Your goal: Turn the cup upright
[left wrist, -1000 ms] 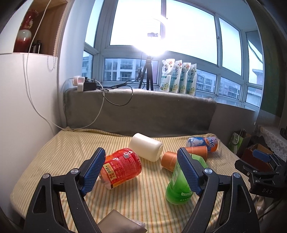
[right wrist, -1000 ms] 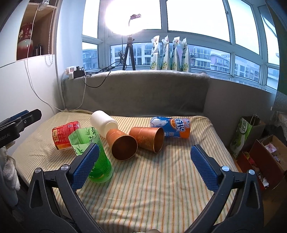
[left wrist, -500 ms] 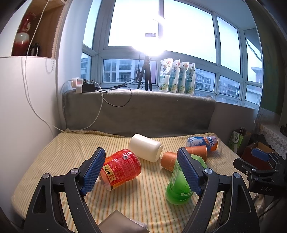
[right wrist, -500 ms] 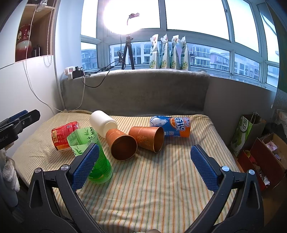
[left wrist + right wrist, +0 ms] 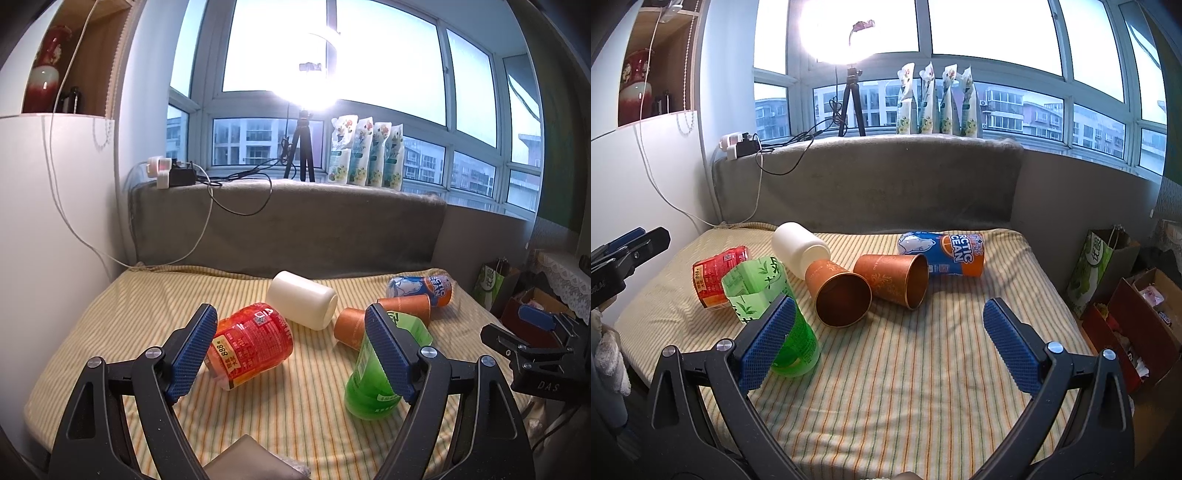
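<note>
Cups, two copper-brown ones, lying on their sides mid-way across the striped cloth (image 5: pixel 923 387). Near cup (image 5: pixel 839 297) with long axis toward the right camera, open mouth facing it; far cup (image 5: pixel 892 275) beside it, touching, mouth turned rightward. White bottle (image 5: pixel 799 247) just behind, blue can (image 5: pixel 942 251) at right, green bottle (image 5: pixel 775 306) and red can (image 5: pixel 716 273) at left. Right gripper (image 5: pixel 886 343) spread wide, holding nothing, short of the cups. Left gripper (image 5: pixel 291 350) likewise wide apart, empty.
</note>
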### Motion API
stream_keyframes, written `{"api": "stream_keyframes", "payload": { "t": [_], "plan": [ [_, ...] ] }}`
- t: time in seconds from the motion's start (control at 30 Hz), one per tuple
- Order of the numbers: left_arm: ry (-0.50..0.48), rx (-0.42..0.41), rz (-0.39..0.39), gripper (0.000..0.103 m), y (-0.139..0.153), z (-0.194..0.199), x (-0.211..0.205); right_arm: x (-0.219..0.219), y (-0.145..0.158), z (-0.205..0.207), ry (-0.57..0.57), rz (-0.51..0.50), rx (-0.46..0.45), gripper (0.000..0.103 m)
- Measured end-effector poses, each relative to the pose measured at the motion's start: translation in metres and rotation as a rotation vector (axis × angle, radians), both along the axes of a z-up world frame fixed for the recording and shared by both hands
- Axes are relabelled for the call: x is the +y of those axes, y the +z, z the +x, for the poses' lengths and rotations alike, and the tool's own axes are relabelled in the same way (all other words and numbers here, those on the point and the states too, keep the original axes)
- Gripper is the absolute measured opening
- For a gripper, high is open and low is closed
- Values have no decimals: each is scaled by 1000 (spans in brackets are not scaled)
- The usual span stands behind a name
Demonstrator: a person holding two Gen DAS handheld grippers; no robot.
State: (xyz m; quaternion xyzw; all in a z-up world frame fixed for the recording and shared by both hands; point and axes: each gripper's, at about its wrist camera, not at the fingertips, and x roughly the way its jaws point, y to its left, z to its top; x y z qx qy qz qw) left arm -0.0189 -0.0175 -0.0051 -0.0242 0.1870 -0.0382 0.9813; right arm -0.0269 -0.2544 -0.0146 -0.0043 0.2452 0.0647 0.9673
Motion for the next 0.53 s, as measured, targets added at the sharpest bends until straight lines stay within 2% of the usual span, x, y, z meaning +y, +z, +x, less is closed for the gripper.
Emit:
{"api": "stream_keyframes", "payload": {
  "t": [0.53],
  "plan": [
    [7,-14,29,82,-2,0,-2,-1,-5,5,-7,5,27,103]
  ]
}}
